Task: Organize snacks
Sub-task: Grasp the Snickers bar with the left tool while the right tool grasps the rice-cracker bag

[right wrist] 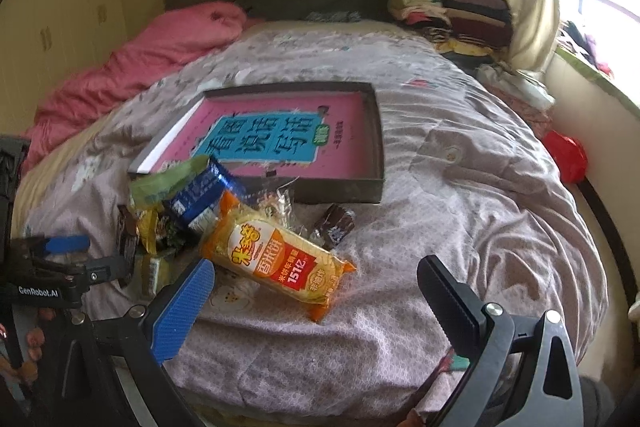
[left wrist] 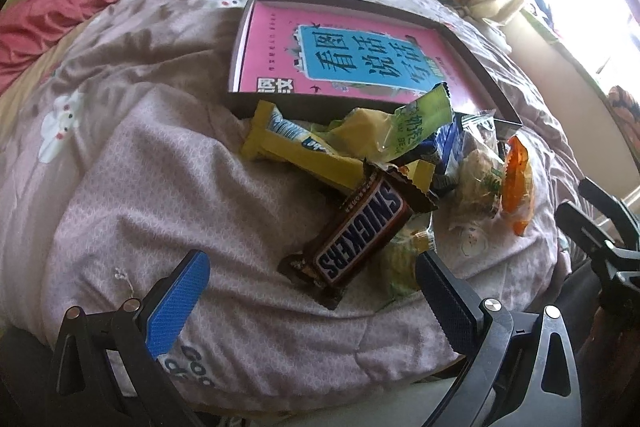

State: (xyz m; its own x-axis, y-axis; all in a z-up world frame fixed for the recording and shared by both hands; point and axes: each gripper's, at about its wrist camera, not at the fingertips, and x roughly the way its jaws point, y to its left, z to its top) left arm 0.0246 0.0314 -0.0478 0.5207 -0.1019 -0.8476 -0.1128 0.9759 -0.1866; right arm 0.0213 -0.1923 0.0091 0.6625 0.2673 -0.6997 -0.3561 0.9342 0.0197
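On the quilted bed (right wrist: 460, 187), the snack pile lies just before a shallow dark box (right wrist: 376, 147) holding a pink book (left wrist: 344, 55). Snickers bar (left wrist: 356, 231) sits ahead of the left gripper (left wrist: 312, 279), jaws apart; orange rice-cracker packet (right wrist: 276, 259) lies before the right gripper (right wrist: 316, 283), also spread, apparently empty

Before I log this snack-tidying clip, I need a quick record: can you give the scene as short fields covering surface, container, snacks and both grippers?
surface: bed with a patterned quilt
container: shallow dark tray on the quilt, holding a pink book
snacks in tray: none fully inside
snack pile: on the quilt in front of the tray
nearest left gripper: Snickers bar
nearest right gripper: orange rice cracker pack
other snacks: yellow bar, green packet
left gripper: open, holding nothing
right gripper: open, holding nothing
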